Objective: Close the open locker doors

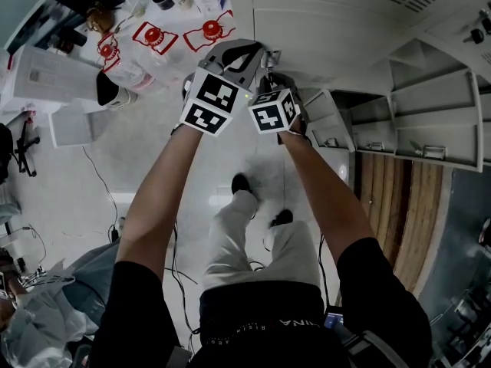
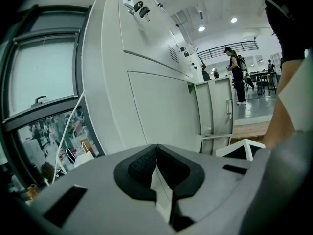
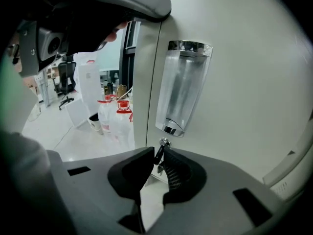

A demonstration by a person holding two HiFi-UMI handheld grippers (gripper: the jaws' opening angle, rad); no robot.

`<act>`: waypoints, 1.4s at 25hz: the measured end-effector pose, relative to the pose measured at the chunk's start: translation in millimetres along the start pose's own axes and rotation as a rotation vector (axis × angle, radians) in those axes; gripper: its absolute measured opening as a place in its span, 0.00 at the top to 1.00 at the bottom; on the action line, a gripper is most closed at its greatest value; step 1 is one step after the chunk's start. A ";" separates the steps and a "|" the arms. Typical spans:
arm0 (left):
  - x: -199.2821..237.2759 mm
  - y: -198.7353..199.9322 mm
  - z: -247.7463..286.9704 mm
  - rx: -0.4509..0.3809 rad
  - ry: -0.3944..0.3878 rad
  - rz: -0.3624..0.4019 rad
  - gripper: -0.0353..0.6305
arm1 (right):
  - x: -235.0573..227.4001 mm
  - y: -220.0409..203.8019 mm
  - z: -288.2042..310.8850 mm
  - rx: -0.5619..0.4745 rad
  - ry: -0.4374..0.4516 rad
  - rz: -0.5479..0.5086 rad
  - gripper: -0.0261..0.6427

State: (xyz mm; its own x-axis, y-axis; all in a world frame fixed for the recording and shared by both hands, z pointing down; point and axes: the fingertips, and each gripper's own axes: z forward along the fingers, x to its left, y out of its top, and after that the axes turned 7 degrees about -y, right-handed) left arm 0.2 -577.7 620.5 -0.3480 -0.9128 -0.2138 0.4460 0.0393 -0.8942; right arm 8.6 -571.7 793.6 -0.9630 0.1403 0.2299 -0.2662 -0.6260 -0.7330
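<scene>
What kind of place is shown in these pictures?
Probably a locker area in an open office or hall: a wall of lockers, some doors open, big water bottles and an office chair nearby.

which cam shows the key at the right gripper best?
Right gripper view: the key stands between the right gripper's jaws, just below the chrome handle. In the head view that gripper blocks it; the left gripper view doesn't show it.

Open locker doors (image 1: 430,140) (beside right gripper (image 1: 270,66))
</scene>
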 end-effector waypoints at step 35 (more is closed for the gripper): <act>-20.9 104.9 -78.6 0.116 0.033 -0.185 0.92 | -109.2 149.8 -232.7 -0.145 0.184 0.054 0.91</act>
State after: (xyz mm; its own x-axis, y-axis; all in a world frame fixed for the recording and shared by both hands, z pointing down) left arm -10.5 -522.5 500.3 -0.4585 -0.8864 -0.0645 0.4635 -0.1766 -0.8683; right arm 64.4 -502.3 509.8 -0.9636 0.2558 0.0771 -0.2047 -0.5213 -0.8285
